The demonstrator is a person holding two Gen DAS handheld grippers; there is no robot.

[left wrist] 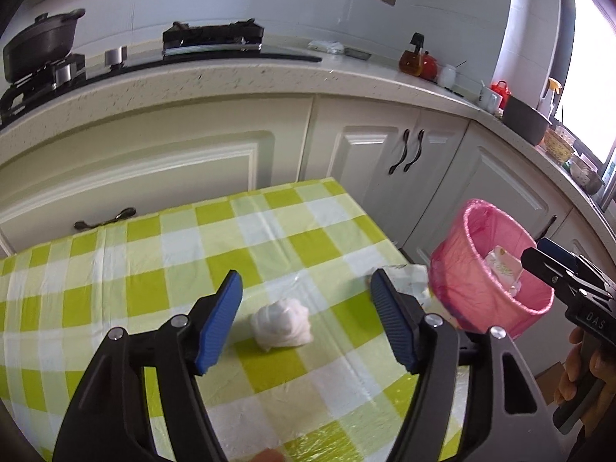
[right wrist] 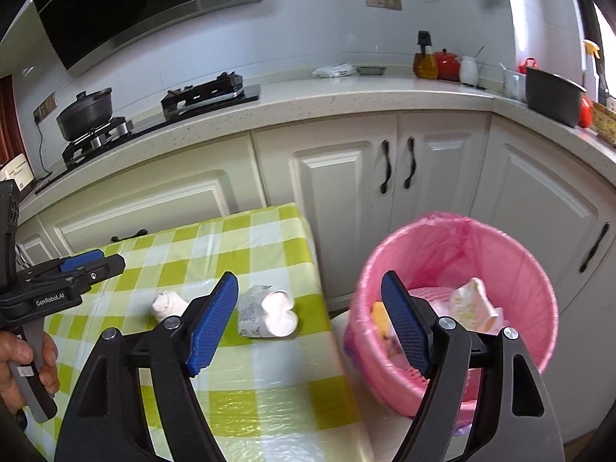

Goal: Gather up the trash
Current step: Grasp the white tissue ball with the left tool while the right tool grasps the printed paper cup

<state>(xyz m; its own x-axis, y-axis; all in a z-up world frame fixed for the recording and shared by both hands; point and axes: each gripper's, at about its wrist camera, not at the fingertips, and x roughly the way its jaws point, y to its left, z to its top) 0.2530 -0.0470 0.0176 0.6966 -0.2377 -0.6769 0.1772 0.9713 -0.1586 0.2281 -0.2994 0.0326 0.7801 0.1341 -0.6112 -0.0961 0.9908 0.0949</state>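
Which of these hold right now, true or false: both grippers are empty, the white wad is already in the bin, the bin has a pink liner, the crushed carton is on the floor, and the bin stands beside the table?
1. Both the left gripper and right gripper are empty. True.
2. The white wad is in the bin. False: it lies on the checked tablecloth.
3. The bin has a pink liner. True.
4. The crushed carton is on the floor. False: it lies on the table near the edge.
5. The bin stands beside the table. True.
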